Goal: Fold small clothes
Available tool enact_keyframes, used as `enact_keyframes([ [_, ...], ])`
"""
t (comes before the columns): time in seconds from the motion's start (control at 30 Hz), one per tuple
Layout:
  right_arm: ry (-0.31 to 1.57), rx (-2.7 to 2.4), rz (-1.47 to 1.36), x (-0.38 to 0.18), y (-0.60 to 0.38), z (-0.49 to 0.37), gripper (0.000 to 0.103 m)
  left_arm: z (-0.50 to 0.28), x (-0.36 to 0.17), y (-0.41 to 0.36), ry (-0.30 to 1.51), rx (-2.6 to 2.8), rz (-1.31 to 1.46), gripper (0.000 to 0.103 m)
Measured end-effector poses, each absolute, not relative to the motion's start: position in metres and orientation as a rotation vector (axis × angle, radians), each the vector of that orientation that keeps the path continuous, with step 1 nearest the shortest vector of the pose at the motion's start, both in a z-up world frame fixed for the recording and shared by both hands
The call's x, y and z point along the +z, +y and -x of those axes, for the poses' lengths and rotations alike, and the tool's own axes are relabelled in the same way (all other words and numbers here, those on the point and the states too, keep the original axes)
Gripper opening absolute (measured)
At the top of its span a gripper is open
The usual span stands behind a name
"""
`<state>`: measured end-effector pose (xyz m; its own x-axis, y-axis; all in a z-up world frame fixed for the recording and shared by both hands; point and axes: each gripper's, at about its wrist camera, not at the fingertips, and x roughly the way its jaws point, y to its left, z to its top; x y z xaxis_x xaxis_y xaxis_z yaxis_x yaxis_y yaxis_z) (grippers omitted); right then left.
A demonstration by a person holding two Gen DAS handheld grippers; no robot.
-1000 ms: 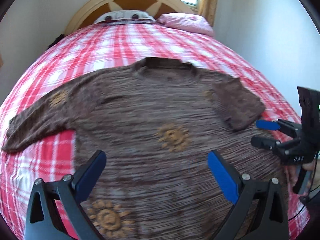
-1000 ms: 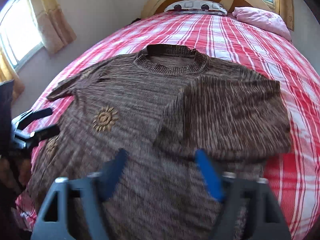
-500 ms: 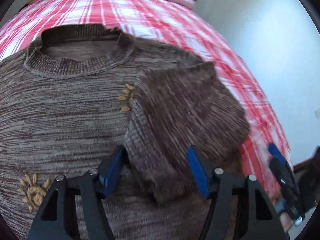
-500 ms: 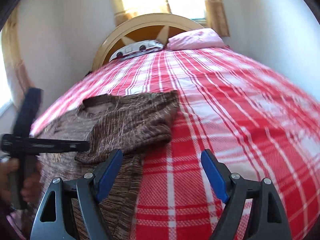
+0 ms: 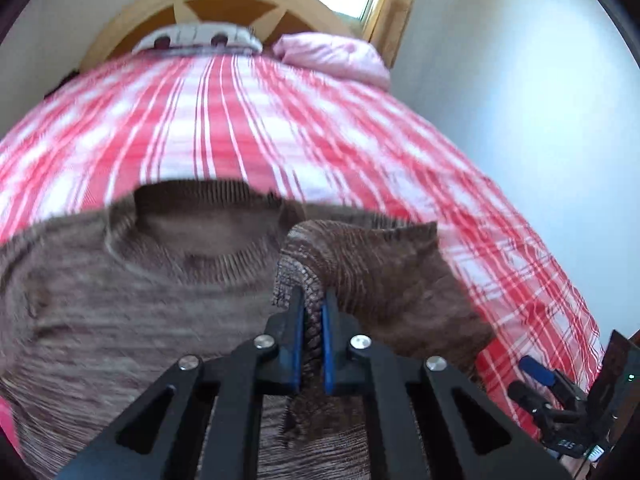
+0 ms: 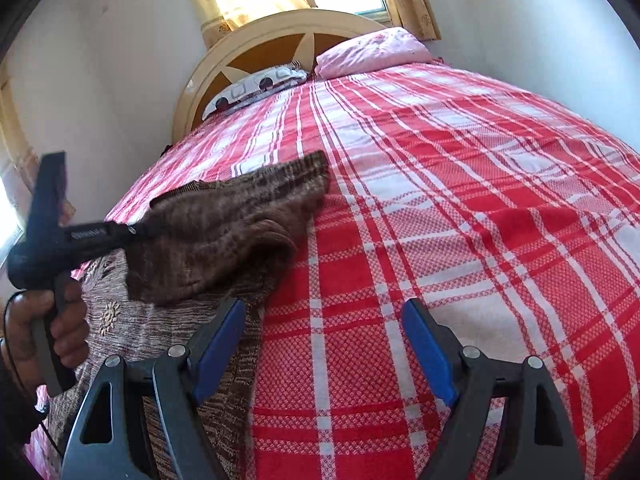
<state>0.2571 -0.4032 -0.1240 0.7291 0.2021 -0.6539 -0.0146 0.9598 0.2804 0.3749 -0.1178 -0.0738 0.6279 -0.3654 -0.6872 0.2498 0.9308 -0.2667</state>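
Apparently the left claw [image 5: 311,312] pinches the blurred sweater's [image 5: 120,300] sleeve.

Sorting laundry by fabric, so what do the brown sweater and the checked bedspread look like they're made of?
Brown sweater: looks like chunky knit yarn, maybe wool or acrylic; ribbed collar and cuff, matte and fuzzy. Checked bedspread: looks like woven cotton, matte; a fine dotted weave shows in the red squares.
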Motion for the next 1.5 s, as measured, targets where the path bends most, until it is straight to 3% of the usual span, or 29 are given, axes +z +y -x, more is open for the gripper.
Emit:
enact_keyframes([
  [0.37,0.774,0.112,-0.225,-0.128,-0.397,-0.262,0.081,-0.399,-0.125,-0.089,0.932,-0.225,0.121,0.008],
  [0.43,0.777,0.109,-0.220,-0.128,-0.396,-0.262,0.081,-0.401,-0.133,-0.091,0.946,-0.214,0.121,0.016],
  [0.5,0.780,0.109,-0.218,-0.129,-0.395,-0.263,0.081,-0.399,-0.136,-0.094,0.945,-0.195,0.095,0.018],
  [0.53,0.779,0.109,-0.218,-0.128,-0.396,-0.262,0.081,-0.396,-0.134,-0.096,0.934,-0.195,0.087,0.024],
  [0.6,0.771,0.113,-0.222,-0.128,-0.396,-0.262,0.081,-0.389,-0.131,-0.101,0.940,-0.180,0.038,0.045],
  [0.63,0.768,0.118,-0.225,-0.127,-0.396,-0.261,0.081,-0.384,-0.129,-0.104,0.935,-0.172,-0.005,0.061],
  [0.67,0.767,0.120,-0.228,-0.127,-0.396,-0.261,0.081,-0.376,-0.127,-0.109,0.909,-0.164,-0.088,0.069],
  [0.77,0.766,0.112,-0.218,-0.126,-0.395,-0.261,0.081,-0.358,-0.127,-0.112,0.882,-0.150,-0.236,0.069],
  [0.93,0.714,0.226,-0.196,-0.095,-0.376,-0.268,0.081,-0.360,-0.131,-0.101,0.924,-0.153,-0.242,0.072],
  [1.1,0.663,0.411,-0.169,-0.069,-0.338,-0.302,0.081,-0.381,-0.112,-0.077,0.915,-0.301,0.092,0.071],
  [1.23,0.785,0.484,-0.144,-0.094,-0.310,-0.334,0.081,-0.410,-0.122,-0.055,0.975,-0.409,0.385,0.071],
  [1.33,0.905,0.502,-0.173,-0.129,-0.303,-0.340,0.081,-0.429,-0.139,-0.055,1.043,-0.459,0.465,0.071],
  [1.5,0.869,0.487,-0.185,-0.134,-0.308,-0.333,0.081,-0.435,-0.140,-0.064,1.021,-0.481,0.500,0.072],
])
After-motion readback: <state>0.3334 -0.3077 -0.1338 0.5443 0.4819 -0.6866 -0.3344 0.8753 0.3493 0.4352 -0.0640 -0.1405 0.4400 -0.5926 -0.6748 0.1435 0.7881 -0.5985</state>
